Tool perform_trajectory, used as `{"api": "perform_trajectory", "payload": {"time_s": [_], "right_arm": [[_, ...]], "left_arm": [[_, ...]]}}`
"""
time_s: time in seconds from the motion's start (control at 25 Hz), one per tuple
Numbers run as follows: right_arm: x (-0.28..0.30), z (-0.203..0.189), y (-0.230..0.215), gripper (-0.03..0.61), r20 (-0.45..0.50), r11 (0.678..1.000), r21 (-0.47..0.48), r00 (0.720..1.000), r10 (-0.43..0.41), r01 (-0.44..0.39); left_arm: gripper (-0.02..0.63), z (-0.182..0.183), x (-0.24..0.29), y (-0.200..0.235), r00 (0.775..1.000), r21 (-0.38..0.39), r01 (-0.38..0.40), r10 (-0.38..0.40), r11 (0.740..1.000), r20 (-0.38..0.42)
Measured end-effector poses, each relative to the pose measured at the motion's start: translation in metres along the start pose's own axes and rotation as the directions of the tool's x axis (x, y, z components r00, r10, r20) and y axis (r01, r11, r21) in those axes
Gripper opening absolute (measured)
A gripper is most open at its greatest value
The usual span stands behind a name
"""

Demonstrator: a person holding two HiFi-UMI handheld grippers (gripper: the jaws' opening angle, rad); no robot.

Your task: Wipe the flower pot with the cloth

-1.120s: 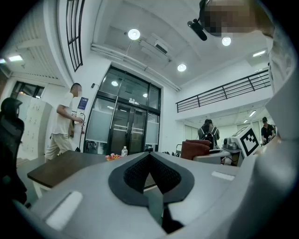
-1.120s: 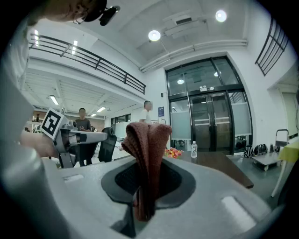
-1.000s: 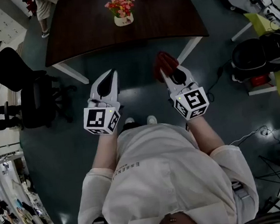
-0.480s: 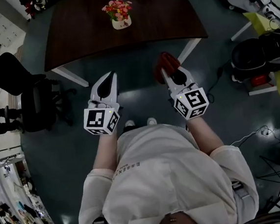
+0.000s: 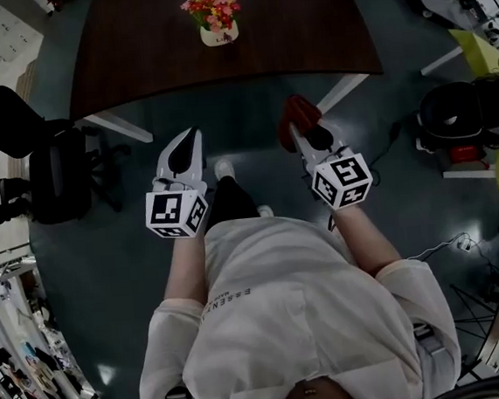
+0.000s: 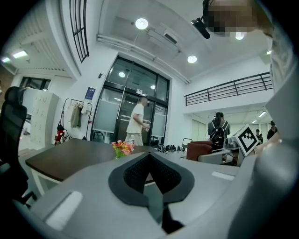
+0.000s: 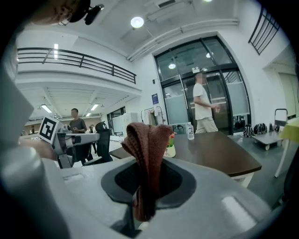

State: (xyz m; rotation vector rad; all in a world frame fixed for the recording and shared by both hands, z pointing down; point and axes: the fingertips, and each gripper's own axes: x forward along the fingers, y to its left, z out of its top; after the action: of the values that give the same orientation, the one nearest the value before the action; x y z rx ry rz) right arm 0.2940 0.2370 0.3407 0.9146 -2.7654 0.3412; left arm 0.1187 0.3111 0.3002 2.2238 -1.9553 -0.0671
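A small white flower pot [image 5: 219, 34] with pink and red flowers stands at the far middle of a dark brown table [image 5: 130, 56]. In the left gripper view its flowers [image 6: 122, 148] show beyond the jaws. Both grippers are held over the floor, short of the table's near edge. My left gripper [image 5: 192, 136] is shut with nothing in it. My right gripper [image 5: 297, 133] is shut on a reddish-brown cloth [image 5: 297, 114], which stands up out of the jaws [image 7: 147, 154] and partly hides the pot [image 7: 171, 150].
A black office chair [image 5: 63, 173] stands left of the table. A black bag and desks [image 5: 456, 113] are at the right. A person [image 6: 137, 122] stands beyond the table by the glass doors. A water bottle [image 7: 190, 131] is on the table's far side.
The person holding the grippers has stepped toward the table, one foot forward. Both grippers have moved closer to the table's near edge and a little lower. The cloth stays in the right gripper.
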Motion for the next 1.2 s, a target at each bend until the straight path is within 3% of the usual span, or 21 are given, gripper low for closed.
{"api": "perform_trajectory", "payload": {"time_s": [0.16,0.4,0.56,0.88,1.0,1.2], "right_arm": [[0.049,0.002,-0.021,0.054,-0.03,1.0,0.023,1.0,-0.009,0.01],[0.158,0.013,-0.074,0.054,-0.083,0.998,0.022,0.995,-0.058,0.06],[0.211,0.016,-0.095,0.054,-0.145,0.993,0.038,0.984,-0.101,0.108],[0.291,0.004,-0.141,0.054,-0.237,0.976,0.105,0.958,-0.16,0.189],[0.314,-0.019,-0.146,0.054,-0.311,0.965,0.18,0.942,-0.126,0.189],[0.343,-0.057,-0.139,0.054,-0.422,0.939,0.312,0.907,0.0,0.145]], "left_arm": [[0.015,-0.006,0.043,0.034,1.0,-0.01,0.008,-0.009,1.0,-0.021],[0.015,-0.016,0.153,0.093,0.989,-0.021,0.126,-0.127,0.992,-0.073],[0.015,-0.021,0.203,0.137,0.979,-0.047,0.16,-0.165,0.986,-0.123],[0.015,-0.05,0.286,0.181,0.934,-0.057,0.259,-0.265,0.964,-0.238],[0.015,-0.067,0.308,0.184,0.916,-0.058,0.282,-0.287,0.958,-0.281],[0.015,-0.089,0.338,0.185,0.891,-0.076,0.31,-0.318,0.948,-0.324]]}}
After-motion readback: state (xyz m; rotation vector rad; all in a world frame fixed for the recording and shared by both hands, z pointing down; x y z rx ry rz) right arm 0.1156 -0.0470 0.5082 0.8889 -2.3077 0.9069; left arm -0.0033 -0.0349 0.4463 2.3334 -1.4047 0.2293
